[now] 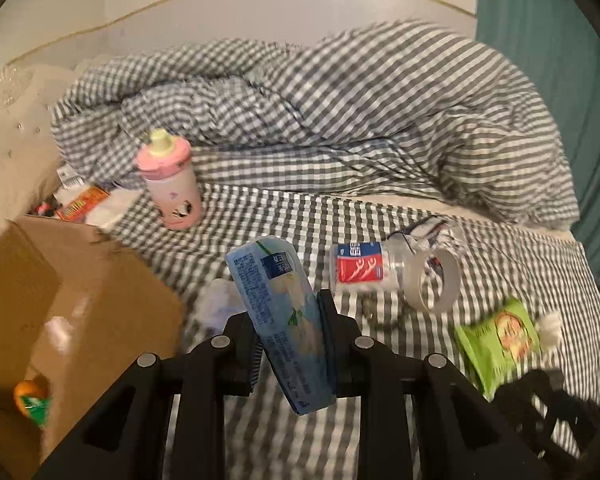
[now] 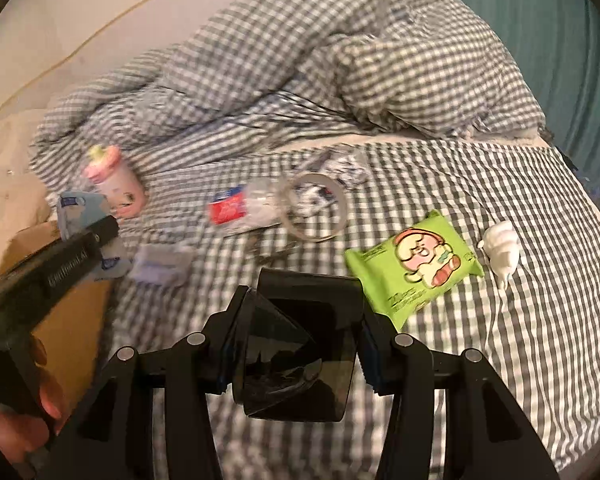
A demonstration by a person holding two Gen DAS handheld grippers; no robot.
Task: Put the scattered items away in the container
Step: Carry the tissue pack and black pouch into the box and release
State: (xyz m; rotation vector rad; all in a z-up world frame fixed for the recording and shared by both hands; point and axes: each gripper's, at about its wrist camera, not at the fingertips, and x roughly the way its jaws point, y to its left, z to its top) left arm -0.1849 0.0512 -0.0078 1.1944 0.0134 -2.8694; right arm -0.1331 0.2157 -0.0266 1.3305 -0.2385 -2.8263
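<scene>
Both grippers loaded: left gripper (image 1: 288,312) jaws pinch a blue wipes packet (image 1: 278,320), right gripper (image 2: 296,340) jaws clamp a dark plastic cup (image 2: 300,344), raised above the bed (image 2: 500,360) for transfer to the cardboard box (image 1: 80,300).

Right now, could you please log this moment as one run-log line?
left gripper: shut on blue packet | right gripper: shut on black box | cardboard box: open

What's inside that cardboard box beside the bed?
The cardboard box shows an orange-and-green item in one opening and packets at the far end; a flap covers the rest.
</scene>
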